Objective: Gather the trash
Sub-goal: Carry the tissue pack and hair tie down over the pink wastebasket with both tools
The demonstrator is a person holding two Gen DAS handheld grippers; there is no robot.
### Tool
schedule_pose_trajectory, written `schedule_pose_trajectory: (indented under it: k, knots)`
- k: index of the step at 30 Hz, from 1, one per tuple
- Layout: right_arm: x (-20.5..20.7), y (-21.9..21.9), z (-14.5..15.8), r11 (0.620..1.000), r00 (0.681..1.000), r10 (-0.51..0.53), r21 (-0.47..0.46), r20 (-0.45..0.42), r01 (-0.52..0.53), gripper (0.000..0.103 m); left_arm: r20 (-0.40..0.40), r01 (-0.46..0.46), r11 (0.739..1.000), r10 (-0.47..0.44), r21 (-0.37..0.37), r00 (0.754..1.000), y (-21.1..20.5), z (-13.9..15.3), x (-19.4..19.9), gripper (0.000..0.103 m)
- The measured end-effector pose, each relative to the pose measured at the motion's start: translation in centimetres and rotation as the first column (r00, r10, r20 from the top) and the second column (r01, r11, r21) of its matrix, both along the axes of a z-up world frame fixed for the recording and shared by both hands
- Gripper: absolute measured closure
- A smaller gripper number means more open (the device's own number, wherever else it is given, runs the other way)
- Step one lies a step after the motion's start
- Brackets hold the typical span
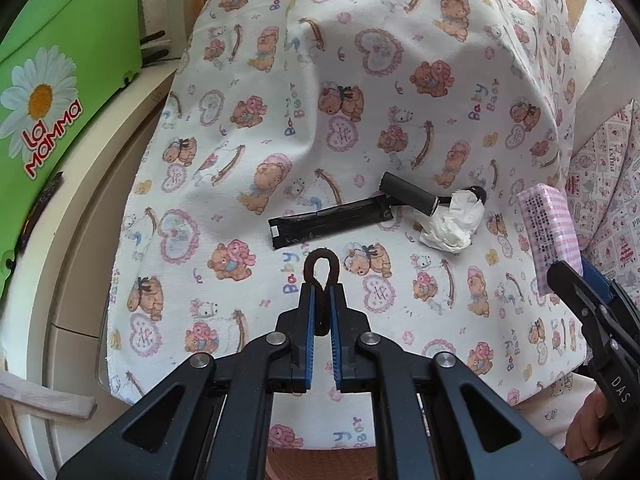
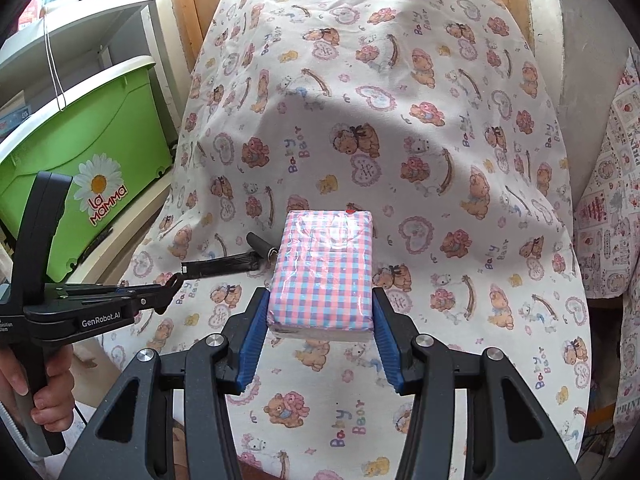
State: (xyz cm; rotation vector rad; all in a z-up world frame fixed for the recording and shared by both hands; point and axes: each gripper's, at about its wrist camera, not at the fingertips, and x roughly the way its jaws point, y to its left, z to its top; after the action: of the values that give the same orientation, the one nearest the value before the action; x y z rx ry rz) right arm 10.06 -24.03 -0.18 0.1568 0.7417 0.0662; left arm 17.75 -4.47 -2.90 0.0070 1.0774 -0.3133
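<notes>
While the left gripper (image 1: 321,300) pinches a brown hair tie (image 1: 321,280) between its blue pads, with the loop sticking out ahead of the tips, the right gripper (image 2: 320,312) clamps a checked tissue pack (image 2: 324,268) across its width, the pack's far end reaching well past the fingers. Both hover over a teddy-bear cloth (image 1: 248,80) draped on a raised surface. On the cloth just ahead of the left gripper lies a flat black strip (image 1: 326,222); its right end touches a black tube (image 1: 408,194), and a crumpled white tissue (image 1: 454,222) sits against the tube's far end. Bare cloth stretches beyond these things and to the left of the strip. The cloth's left edge hangs over a cream surface (image 1: 80,240), where a green bin (image 1: 60,60) with a daisy label stands close by. To the right the cloth ends near a second patterned fabric (image 2: 612,200). The tissue pack shows at the right edge of the left view, beside the crumpled tissue.
</notes>
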Motion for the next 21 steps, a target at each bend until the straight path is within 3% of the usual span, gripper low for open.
schedule_pose_trajectory:
  k: [4, 9, 15, 21]
  knots:
    - [-0.5, 0.1, -0.1, 1.0, 1.0, -0.005, 0.005, -0.001, 0.005, 0.051, 0.049, 0.01, 0.999, -0.012, 0.04, 0.999, 0.8, 0.6, -1.9, 0.097]
    - [-1.4, 1.0, -0.2, 1.0, 1.0, 0.011, -0.016, -0.01, -0.011, 0.051, -0.005, 0.036, 0.999, -0.036, 0.003, 0.999, 1.4, 1.2, -4.2, 0.096]
    - [-4.8, 3.0, 1.3, 0.995, 0.998, 0.062, -0.079, 0.01, -0.061, 0.051, 0.051, 0.062, 0.998, -0.06, -0.032, 0.997, 1.4, 4.1, -7.4, 0.096]
    - [-8.3, 5.1, 3.3, 0.99, 0.99, 0.138, -0.031, -0.007, -0.138, 0.051, 0.106, 0.032, 0.999, -0.034, 0.025, 0.994, 2.1, 5.8, -9.9, 0.096]
